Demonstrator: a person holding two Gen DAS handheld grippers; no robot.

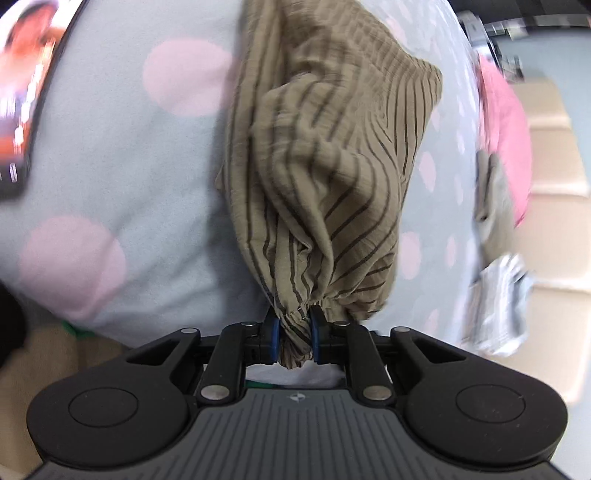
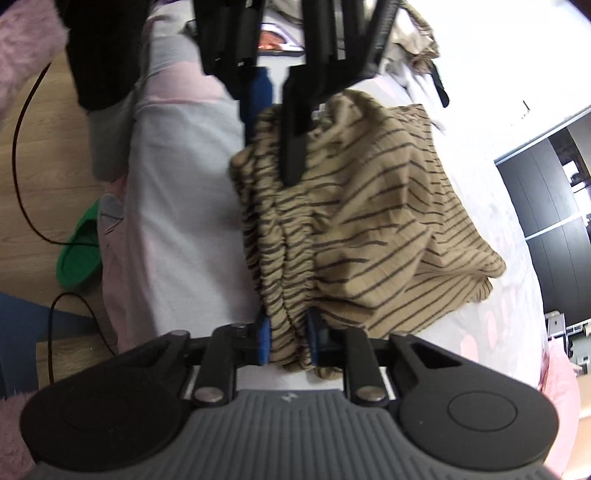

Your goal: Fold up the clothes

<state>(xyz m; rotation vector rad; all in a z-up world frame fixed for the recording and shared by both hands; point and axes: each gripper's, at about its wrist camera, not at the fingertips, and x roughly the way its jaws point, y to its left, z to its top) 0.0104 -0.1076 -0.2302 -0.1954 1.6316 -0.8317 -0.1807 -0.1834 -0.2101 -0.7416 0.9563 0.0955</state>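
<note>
**Both grippers clamp the striped garment over the bed**

In the left wrist view, a dark-framed screen lies at the far left on the bed cover, a soft pale blue-grey cloth printed with large pink dots. Down the middle of the bed hangs the striped garment, a thin, crinkled olive-tan fabric with narrow dark stripes, bunched into deep folds. Its gathered hem is pinched in the left gripper, whose blue pads press on the cloth from both sides, so the jaws stand nearly closed on a thick wad of fabric. Toward the right edge of the bed lie a bright pink cloth, a grey garment and a grey-and-white patterned piece, all blurred.

In the right wrist view, a wooden floor with a thin black cable and a green slipper shows beside the left edge of the bed. The garment lies crumpled on the bed cover, its elastic, ruched waistband running toward the camera. The right gripper has that waistband between its blue pads, the jaws narrowed onto it and gripping. At the far end of the garment the left gripper comes down from above, black-framed, holding the opposite edge. More rumpled clothes sit near the far right corner.
</note>
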